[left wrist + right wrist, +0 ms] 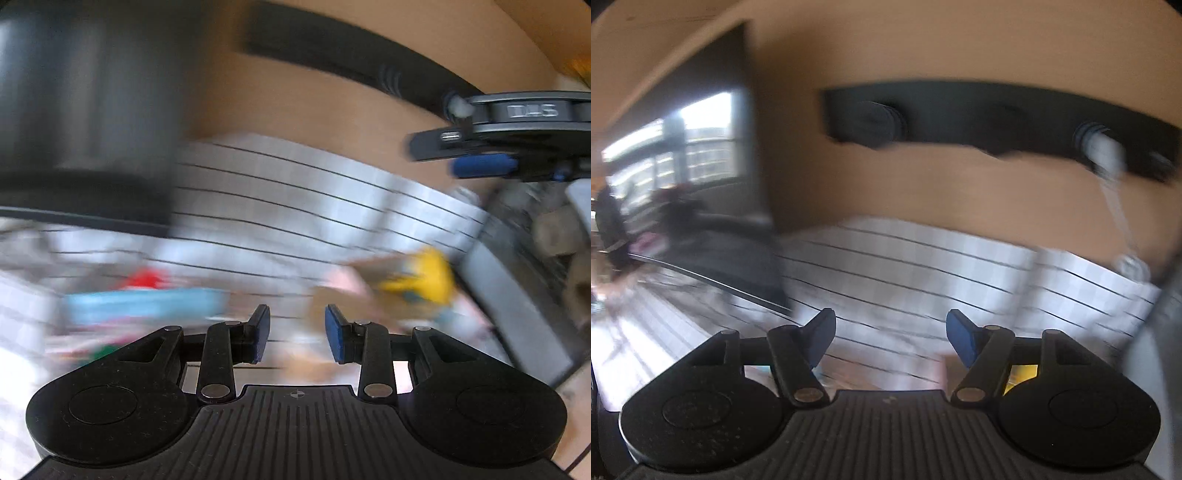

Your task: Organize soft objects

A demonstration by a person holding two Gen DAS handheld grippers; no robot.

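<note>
Lying blurred: yellow soft toy [424,278] | orientation, long axis unreadable

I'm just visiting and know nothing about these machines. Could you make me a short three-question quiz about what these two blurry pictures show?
1. True or false: the left claw is clamped on the yellow toy.
2. Which colour are the pads on the right claw: A red, B blue, C green?
3. Fill in: the white cloth spread over the surface is crossed by thin ____ lines.

Key
1. False: nothing sits between its pads; the yellow toy lies beyond, to the right.
2. B, blue.
3. Black. Motion blur hides finer detail of the cloth.
</note>
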